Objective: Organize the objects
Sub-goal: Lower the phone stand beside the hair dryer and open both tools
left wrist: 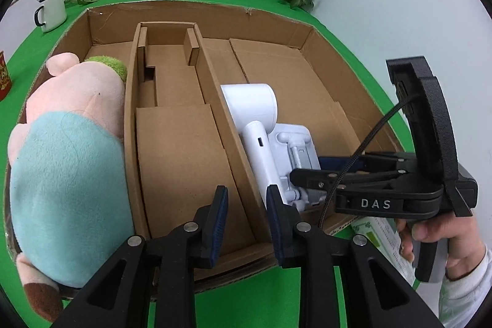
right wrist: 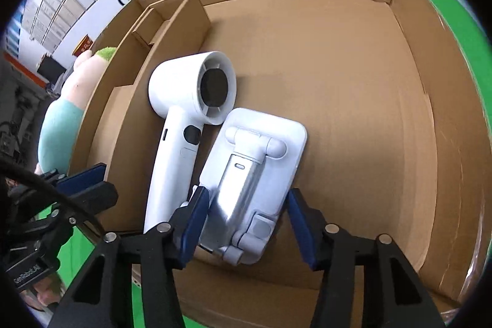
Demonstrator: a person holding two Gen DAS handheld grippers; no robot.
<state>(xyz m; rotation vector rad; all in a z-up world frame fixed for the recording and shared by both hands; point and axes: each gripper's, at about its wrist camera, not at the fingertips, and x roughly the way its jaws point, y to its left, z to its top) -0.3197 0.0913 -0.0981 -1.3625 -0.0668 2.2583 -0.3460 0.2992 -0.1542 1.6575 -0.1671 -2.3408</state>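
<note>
Right wrist view first: the right gripper (right wrist: 246,223) hangs over the near end of the white folding stand (right wrist: 258,174), jaws parted, one blue pad at each side of its hinged foot. The left pad looks to be touching or just shy of the edge; the right pad is clearly apart, so nothing is held yet. The stand lies flat on the floor of the cardboard box (right wrist: 430,82), in the wide right-hand compartment, just beside the white handheld fan (right wrist: 184,112), which lies along the cardboard divider (left wrist: 221,100).

Over on the left wrist view, the left gripper (left wrist: 246,220) hovers above the box's near wall, jaws released and empty, astride the divider's near end. The plush pig (left wrist: 67,149) fills the left compartment.

How will that stand handle? Probably light, rigid plastic with a smooth metal arm: stiff, but slick under the pads, and the hinge may swing if lifted by the arm alone. Best bet is squeezing across the flat base plate's two long edges, low and square. The fan, I'd judge, wants a grip on its straight handle, not the round head.
</note>
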